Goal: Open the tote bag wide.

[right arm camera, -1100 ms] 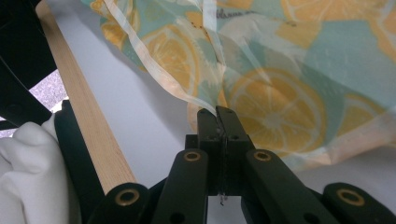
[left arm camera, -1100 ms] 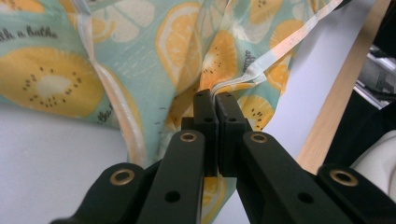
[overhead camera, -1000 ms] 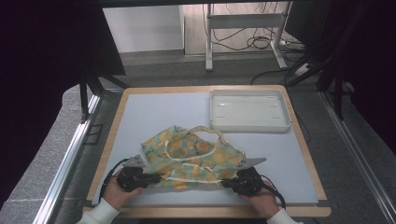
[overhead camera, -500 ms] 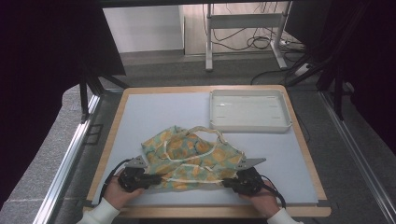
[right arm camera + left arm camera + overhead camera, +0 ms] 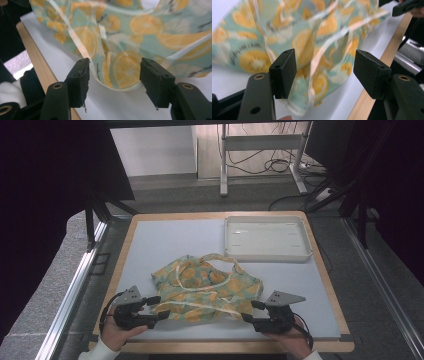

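Note:
A crumpled teal cloth (image 5: 207, 287) printed with orange slices, with cream straps, lies mid-table on the white mat (image 5: 150, 245). My left gripper (image 5: 159, 306) sits at the cloth's near left edge. Its jaws have just been opening and stand wide; in the left gripper view (image 5: 325, 72) a loose fold of the cloth (image 5: 312, 37) hangs between the pads, unpressed. My right gripper (image 5: 250, 311) is at the near right edge. Its jaws have also just been opening; in the right gripper view (image 5: 113, 77) the cloth's hem (image 5: 130, 67) droops between them, not gripped.
A shallow white tray (image 5: 267, 254) stands at the table's far right, just behind the cloth. The table's wooden rim (image 5: 220, 347) runs close under both hands. Dark frame legs and cables stand beyond the far edge.
Both grippers, shut on the cloth's near edge before, have opened and let it go. Both hands have lifted slightly.

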The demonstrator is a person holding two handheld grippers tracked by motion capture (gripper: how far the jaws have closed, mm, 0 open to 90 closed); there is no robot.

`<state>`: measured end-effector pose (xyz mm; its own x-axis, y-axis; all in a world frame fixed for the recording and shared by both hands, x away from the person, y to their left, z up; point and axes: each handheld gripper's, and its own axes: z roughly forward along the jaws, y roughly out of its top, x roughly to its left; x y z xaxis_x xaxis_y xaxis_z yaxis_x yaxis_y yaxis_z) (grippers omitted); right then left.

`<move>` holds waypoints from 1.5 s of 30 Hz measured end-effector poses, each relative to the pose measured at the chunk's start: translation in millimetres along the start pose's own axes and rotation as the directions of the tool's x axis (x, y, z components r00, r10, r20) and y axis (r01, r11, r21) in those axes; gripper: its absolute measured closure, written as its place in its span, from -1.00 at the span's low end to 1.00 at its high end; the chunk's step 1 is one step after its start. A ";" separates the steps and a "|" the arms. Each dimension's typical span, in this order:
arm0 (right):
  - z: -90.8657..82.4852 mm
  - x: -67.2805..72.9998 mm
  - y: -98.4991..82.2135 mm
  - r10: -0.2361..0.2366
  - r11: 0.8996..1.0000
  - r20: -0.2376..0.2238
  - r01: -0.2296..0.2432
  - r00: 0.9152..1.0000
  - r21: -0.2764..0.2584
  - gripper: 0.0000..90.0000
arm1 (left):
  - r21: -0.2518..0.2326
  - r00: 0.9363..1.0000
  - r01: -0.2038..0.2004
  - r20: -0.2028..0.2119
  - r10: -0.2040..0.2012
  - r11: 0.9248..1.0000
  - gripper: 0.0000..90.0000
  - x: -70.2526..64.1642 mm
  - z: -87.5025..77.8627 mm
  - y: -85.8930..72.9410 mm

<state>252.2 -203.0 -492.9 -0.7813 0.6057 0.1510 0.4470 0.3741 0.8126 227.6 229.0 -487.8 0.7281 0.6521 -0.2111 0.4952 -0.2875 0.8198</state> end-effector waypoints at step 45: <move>50.4 -1.7 72.2 -0.092 0.995 -0.048 0.090 0.995 -0.032 0.56 | 0.073 0.990 0.083 -0.118 -0.074 0.994 0.02 64.9 64.1 63.4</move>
<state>307.7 -141.6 -462.8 -0.8390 0.5345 0.1023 0.3602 0.4044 0.8407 336.7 208.1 -483.6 0.6286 0.7498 -0.2065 0.5870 -0.2832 0.7584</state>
